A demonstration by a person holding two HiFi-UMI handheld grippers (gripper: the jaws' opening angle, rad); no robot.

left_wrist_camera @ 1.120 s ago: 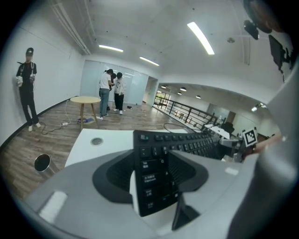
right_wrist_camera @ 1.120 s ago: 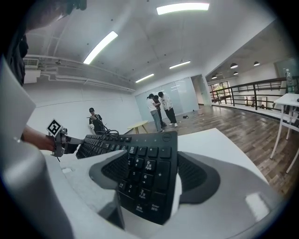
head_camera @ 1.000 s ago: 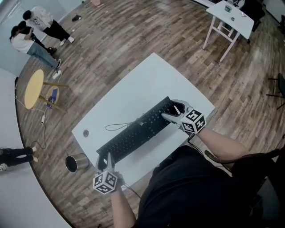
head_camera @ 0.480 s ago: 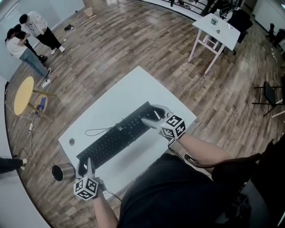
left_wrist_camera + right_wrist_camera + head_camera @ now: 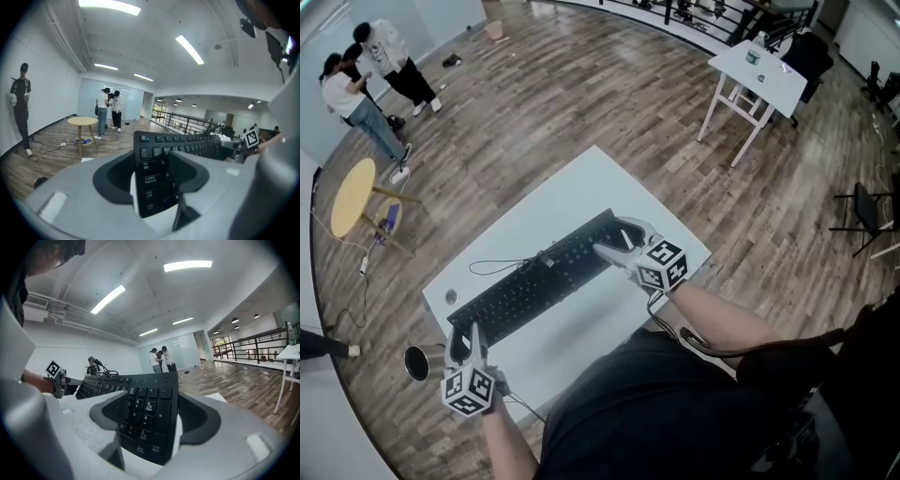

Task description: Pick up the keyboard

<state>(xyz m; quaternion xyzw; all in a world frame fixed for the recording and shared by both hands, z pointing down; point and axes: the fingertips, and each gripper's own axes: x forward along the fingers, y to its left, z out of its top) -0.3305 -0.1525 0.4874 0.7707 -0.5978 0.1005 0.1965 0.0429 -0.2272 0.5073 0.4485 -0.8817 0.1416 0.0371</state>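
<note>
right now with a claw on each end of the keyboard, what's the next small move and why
Probably raise both ends together, level and slow. The left claw and the right claw each grip one short end of the keyboard, so an uneven lift could twist it. Its cable lies loose on the table and may drag.
</note>
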